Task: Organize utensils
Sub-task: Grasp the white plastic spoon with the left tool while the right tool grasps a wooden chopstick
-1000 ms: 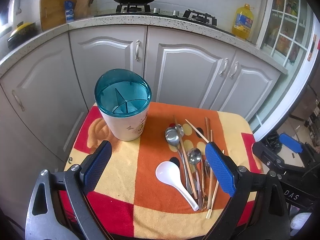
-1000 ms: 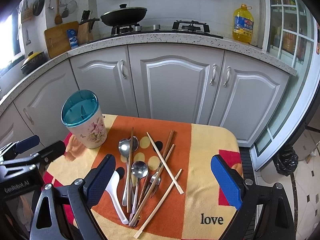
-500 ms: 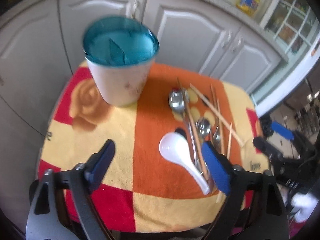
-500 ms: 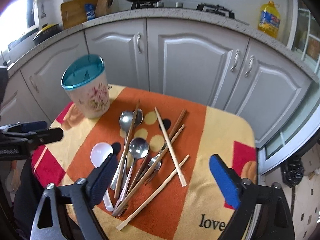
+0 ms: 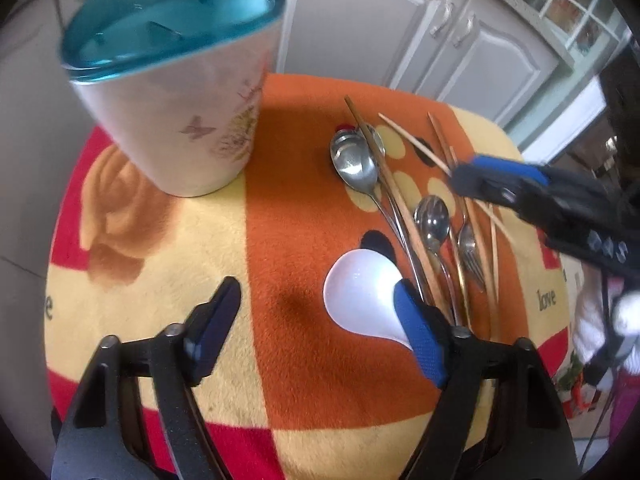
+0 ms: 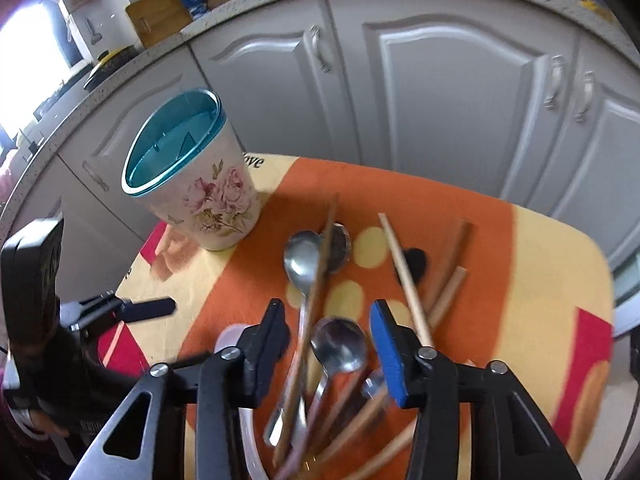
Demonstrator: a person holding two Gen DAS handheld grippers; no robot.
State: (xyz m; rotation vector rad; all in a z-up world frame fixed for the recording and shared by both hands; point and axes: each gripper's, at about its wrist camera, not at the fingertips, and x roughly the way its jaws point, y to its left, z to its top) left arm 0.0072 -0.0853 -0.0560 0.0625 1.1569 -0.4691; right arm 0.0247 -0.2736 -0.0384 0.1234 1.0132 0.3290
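Observation:
A cream flowered utensil holder [image 5: 172, 80] [image 6: 192, 184] with a teal divided rim stands at the back left of the orange and yellow cloth [image 5: 280, 208]. To its right lies a pile: a white ceramic spoon [image 5: 360, 300], a large metal spoon [image 5: 356, 160] [image 6: 304, 264], a small metal spoon [image 5: 432, 220] [image 6: 340, 344], a fork [image 5: 468, 248] and several chopsticks [image 6: 404, 272]. My left gripper [image 5: 316, 320] hangs low over the cloth, jaws closing, its right finger over the white spoon's neck. My right gripper [image 6: 330, 340] is closing around the small spoon and a chopstick, pads apart from them.
Grey cabinet doors [image 6: 440, 100] stand close behind the small table. The cloth's edges drop off at the left and front [image 5: 60, 280]. The right gripper's finger [image 5: 500, 176] reaches in over the chopsticks in the left wrist view.
Both grippers have come down close to the table and their jaws have narrowed. The right one has moved over the utensil pile; the left has neared the white spoon.

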